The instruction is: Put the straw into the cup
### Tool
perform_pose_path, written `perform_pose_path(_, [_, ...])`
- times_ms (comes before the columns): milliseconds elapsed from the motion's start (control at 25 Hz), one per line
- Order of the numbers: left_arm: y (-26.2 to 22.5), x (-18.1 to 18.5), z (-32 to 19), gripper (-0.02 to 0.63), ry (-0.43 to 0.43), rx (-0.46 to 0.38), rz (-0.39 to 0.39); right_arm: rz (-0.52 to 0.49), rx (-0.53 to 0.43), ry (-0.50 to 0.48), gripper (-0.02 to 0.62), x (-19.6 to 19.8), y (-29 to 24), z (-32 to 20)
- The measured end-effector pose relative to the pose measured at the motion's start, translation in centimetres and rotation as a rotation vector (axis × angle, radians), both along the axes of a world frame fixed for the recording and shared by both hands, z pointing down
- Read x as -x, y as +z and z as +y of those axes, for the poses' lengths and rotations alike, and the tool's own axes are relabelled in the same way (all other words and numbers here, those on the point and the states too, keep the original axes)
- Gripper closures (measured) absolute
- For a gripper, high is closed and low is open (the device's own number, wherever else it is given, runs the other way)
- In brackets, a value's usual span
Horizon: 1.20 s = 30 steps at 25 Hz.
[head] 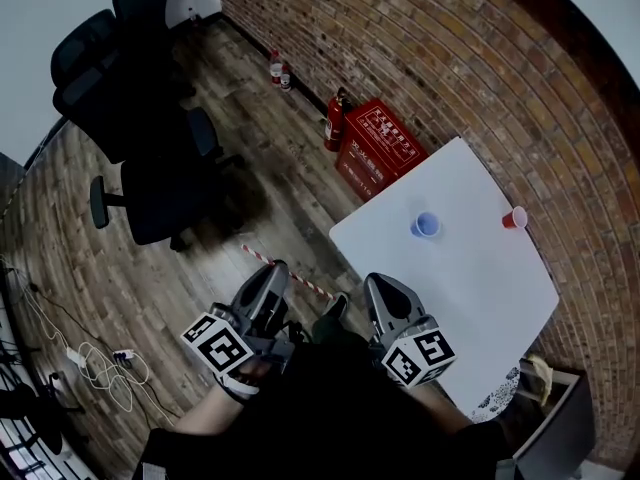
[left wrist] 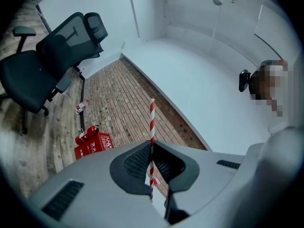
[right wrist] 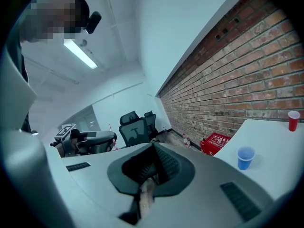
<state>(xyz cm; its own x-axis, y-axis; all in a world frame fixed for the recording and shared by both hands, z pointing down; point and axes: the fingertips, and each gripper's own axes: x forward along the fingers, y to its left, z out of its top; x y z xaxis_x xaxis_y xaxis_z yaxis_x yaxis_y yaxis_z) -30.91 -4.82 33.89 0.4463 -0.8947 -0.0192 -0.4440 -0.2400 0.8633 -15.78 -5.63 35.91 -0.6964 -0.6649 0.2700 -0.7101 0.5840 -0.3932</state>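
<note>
My left gripper (head: 277,271) is shut on a red-and-white striped straw (head: 297,277), held over the wooden floor left of the white table (head: 480,298). In the left gripper view the straw (left wrist: 152,122) stands upright, pinched between the jaws of that gripper (left wrist: 152,148). A blue cup (head: 425,225) stands upright on the table, with a red cup (head: 514,218) further right near the brick wall. My right gripper (head: 376,285) hovers at the table's near left edge, its jaws shut with nothing in them. The right gripper view shows that gripper (right wrist: 153,151), the blue cup (right wrist: 245,157) and the red cup (right wrist: 294,120).
Black office chairs (head: 150,158) stand on the floor to the left. A red box (head: 380,148) and a fire extinguisher (head: 334,123) sit against the brick wall beside the table. Two bottles (head: 279,70) stand further along the wall. Cables (head: 95,368) lie at lower left.
</note>
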Motion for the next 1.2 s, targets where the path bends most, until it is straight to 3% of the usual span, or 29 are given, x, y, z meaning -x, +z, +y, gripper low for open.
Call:
perform_pose_path(400, [-0.6, -3.9, -6.6, 0.577, 0.044, 0.026, -0.067, -0.063, 0.026, 0.016, 0.572, -2.9, 0.3, -6.3])
perform_pose_path(760, [-3.5, -8.9, -10.5, 0.577, 0.132, -0.032, -0.176, -0.140, -0.027, 0.084, 0.572, -7.3, -1.4, -9.8])
perform_pose_path(1200, [-2.9, -12.3, -13.8, 0.577, 0.242, -0.013, -0.143, -0.123, -0.008, 0.199, 0.572, -11.1, -0.9, -11.8])
